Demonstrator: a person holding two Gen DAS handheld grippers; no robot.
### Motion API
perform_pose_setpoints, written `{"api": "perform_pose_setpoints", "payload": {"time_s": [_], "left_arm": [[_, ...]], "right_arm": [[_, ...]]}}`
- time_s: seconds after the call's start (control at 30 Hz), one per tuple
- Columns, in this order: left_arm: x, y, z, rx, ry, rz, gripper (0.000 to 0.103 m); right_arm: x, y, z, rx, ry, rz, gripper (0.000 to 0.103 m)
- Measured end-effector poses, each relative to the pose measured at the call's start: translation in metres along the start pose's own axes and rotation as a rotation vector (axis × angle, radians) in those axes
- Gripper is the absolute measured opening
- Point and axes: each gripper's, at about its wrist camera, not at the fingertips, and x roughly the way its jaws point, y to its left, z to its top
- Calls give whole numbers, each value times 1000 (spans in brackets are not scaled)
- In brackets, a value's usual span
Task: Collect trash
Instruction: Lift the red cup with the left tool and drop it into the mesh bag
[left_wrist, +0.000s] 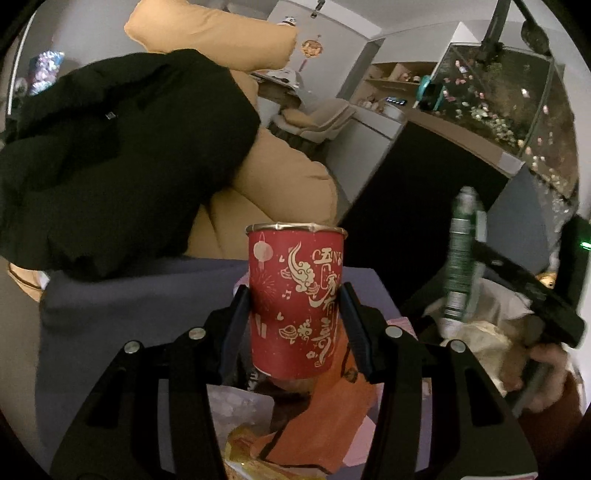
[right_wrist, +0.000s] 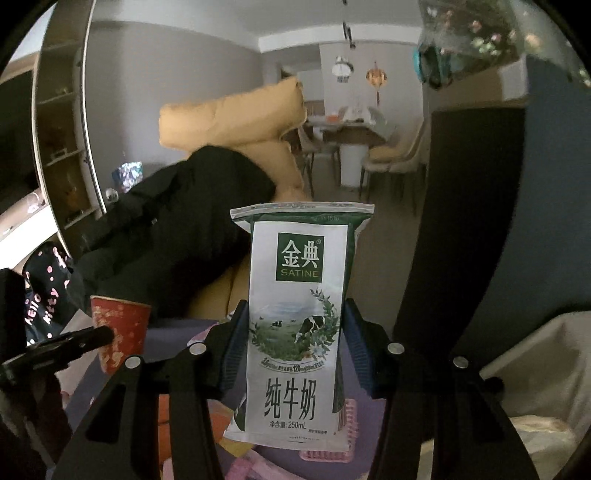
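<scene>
While the left gripper (left_wrist: 295, 314) clamps a red paper cup (left_wrist: 297, 301) between its two fingers, the cup stands upright, lifted clear of the litter beneath it, its gold rim level and its gold festive print facing the camera. Below the cup lie an orange wrapper (left_wrist: 325, 417), a clear crinkled plastic bag (left_wrist: 240, 406) and a yellow foil packet (left_wrist: 243, 446), all spread on a purple-grey table (left_wrist: 110, 325). Behind the table a black coat (left_wrist: 118, 155) is draped over a tan sofa cushion (left_wrist: 284, 188).

Off to the right in the left wrist view, the right gripper (left_wrist: 461, 266) shows from the side, tilted, with a milk carton (left_wrist: 460, 258) pinched edge-on between its fingers; that part is blurred. Just beside it sits a bin lined with a pale bag (left_wrist: 491, 332), with crumpled paper inside.

From the right wrist view the right gripper (right_wrist: 295, 332) is closed on the same carton (right_wrist: 295, 321), a flattened white and green pack held upright, its label with a cow and meadow facing the lens. Pink packaging (right_wrist: 325, 454) lies on the table under it. At the left edge the red cup (right_wrist: 120, 332) appears again with a finger of the left gripper (right_wrist: 70, 345) against it. The pale bin liner (right_wrist: 535, 369) sits at the lower right.
</scene>
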Motion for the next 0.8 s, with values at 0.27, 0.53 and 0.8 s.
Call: {"api": "perform_pose_setpoints", "payload": {"time_s": [0.27,0.53,0.8], "left_arm": [[-21,-13,12,24,-55,30,47],[-49,-91,9,112,-156,4,47],[-50,-200,-31,253,-224,-52,48]], "right_arm": [[-60,-22,-5,-5,-72,-4,48],[-112,-52,-17,-11,-174,-30,48],[-168,-93,-39,-20,-248,-96,48]]}}
